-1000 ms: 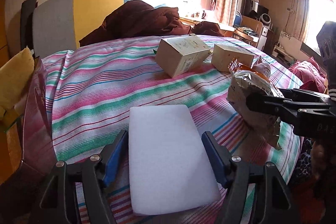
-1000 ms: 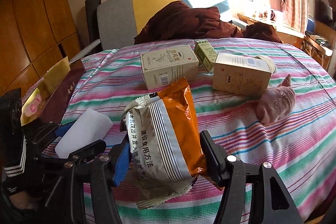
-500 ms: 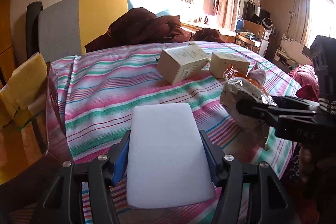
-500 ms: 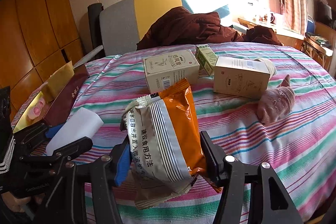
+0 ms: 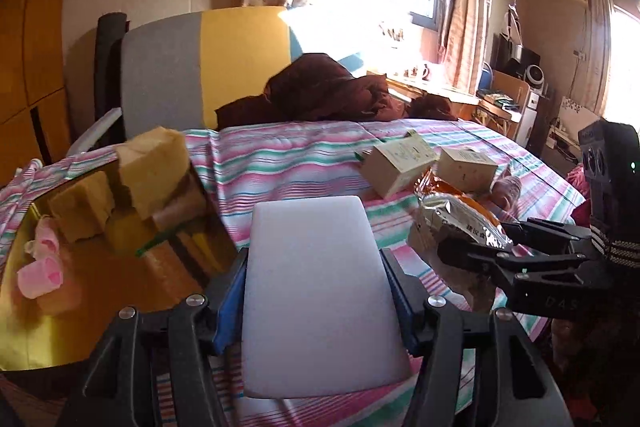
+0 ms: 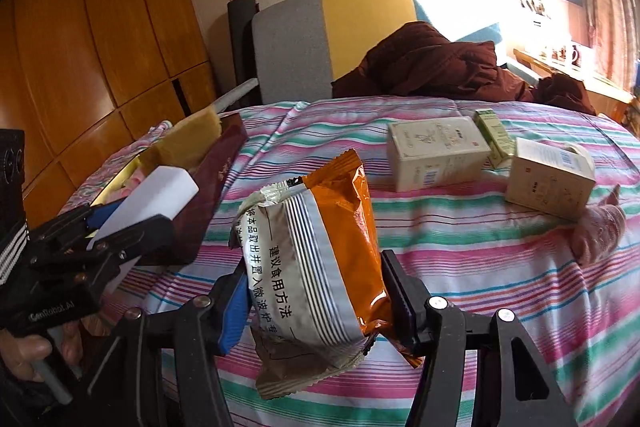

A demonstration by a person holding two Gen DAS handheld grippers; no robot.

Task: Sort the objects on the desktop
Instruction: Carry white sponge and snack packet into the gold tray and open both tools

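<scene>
My left gripper (image 5: pixel 314 291) is shut on a flat white foam block (image 5: pixel 316 291), held above the table's left edge beside an open dark-red box (image 5: pixel 60 307) with a yellow lining. From the right wrist view the same white foam block (image 6: pixel 160 195) hangs over that dark-red box (image 6: pixel 208 195). My right gripper (image 6: pixel 316 303) is shut on an orange and silver snack bag (image 6: pixel 316 251), lifted off the striped tablecloth (image 6: pixel 480 267). That snack bag (image 5: pixel 460 223) and the right gripper (image 5: pixel 472 251) show at the right of the left wrist view.
Two beige cartons (image 6: pixel 436 151) (image 6: pixel 548 179), a small green carton (image 6: pixel 496 135) and a pink glove (image 6: pixel 600 227) lie on the cloth. The box holds yellow sponges (image 5: pixel 156 163) and pink pieces (image 5: pixel 40 271). A chair with a brown garment (image 6: pixel 432 67) stands behind the table.
My left gripper carried the white block left and up, so the open box has come into view beside it. My right gripper moved slightly left with the snack bag still held.
</scene>
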